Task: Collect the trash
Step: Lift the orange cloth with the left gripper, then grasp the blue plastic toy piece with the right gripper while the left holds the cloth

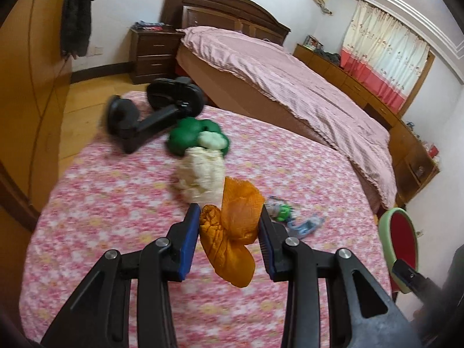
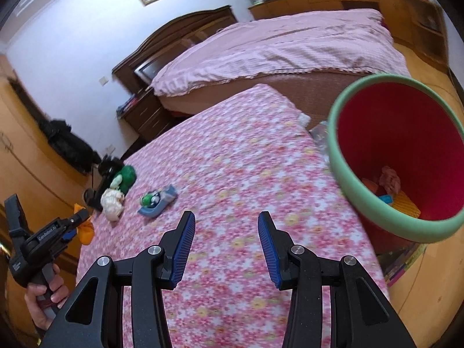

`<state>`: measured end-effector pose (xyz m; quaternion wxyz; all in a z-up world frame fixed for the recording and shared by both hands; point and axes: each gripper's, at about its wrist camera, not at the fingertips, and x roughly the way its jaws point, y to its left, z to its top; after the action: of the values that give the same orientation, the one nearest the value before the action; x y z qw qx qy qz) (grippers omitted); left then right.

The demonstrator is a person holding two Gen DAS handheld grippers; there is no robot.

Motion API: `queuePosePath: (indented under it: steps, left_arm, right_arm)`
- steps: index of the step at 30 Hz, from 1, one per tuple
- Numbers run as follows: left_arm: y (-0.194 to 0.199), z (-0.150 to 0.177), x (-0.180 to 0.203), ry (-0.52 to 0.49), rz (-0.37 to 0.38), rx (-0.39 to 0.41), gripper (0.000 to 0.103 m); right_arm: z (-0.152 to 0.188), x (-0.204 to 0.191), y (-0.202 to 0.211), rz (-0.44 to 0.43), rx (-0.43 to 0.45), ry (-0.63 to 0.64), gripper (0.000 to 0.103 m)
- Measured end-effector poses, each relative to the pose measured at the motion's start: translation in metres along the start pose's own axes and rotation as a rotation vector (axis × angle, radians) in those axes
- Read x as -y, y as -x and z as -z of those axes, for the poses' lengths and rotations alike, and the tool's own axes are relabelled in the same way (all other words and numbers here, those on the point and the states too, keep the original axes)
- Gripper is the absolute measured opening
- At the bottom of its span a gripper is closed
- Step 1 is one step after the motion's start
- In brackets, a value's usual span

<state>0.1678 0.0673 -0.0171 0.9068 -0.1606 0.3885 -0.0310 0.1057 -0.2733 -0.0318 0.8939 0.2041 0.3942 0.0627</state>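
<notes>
My left gripper point(image 1: 230, 217) has its jaws around an orange mesh net bag point(image 1: 232, 237) that hangs between the blue pads above the pink floral table point(image 1: 101, 203); the pads look a little apart from it, so the grip is unclear. The orange bag also shows in the right wrist view point(image 2: 85, 229) by the left gripper point(image 2: 72, 226). My right gripper point(image 2: 226, 223) is open and empty over the table point(image 2: 232, 159). The red bin with a green rim point(image 2: 397, 150) stands at the table's right edge, with several bits of trash inside.
On the table lie a cream crumpled net point(image 1: 200, 178), a green toy point(image 1: 197, 136), a black holder point(image 1: 150, 116) and a blue and green wrapper point(image 1: 293, 217). A bed point(image 1: 290, 87) stands behind, with a wooden wardrobe at left.
</notes>
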Motion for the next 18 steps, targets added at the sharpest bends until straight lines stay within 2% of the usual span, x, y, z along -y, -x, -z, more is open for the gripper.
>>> queuePosePath:
  steps: [2, 6, 8, 9, 12, 14, 18]
  left_arm:
    - [0.002, 0.002, -0.009, 0.009, -0.018, 0.002, 0.039]
    - [0.004, 0.007, -0.025, 0.035, -0.045, 0.0, 0.039]
    - [0.005, 0.008, -0.033, 0.042, -0.072, 0.006, 0.039]
    - [0.005, 0.009, -0.037, 0.044, -0.087, 0.009, 0.039]
    - [0.005, 0.01, -0.046, 0.059, -0.108, 0.011, 0.039]
    - [0.004, 0.011, -0.052, 0.072, -0.115, 0.008, 0.039]
    - [0.001, 0.012, -0.06, 0.083, -0.134, 0.006, 0.039]
  right_arm:
    - [-0.001, -0.011, -0.008, -0.003, -0.017, 0.033, 0.055]
    - [-0.001, -0.035, -0.025, -0.005, -0.051, 0.108, 0.056]
    - [-0.002, -0.045, -0.034, -0.007, -0.064, 0.142, 0.068]
    - [-0.002, -0.049, -0.038, -0.01, -0.071, 0.155, 0.07]
    - [-0.004, -0.062, -0.054, -0.02, -0.1, 0.197, 0.071]
    - [-0.005, -0.068, -0.063, -0.027, -0.109, 0.215, 0.077]
    - [-0.007, -0.081, -0.081, -0.042, -0.128, 0.261, 0.079]
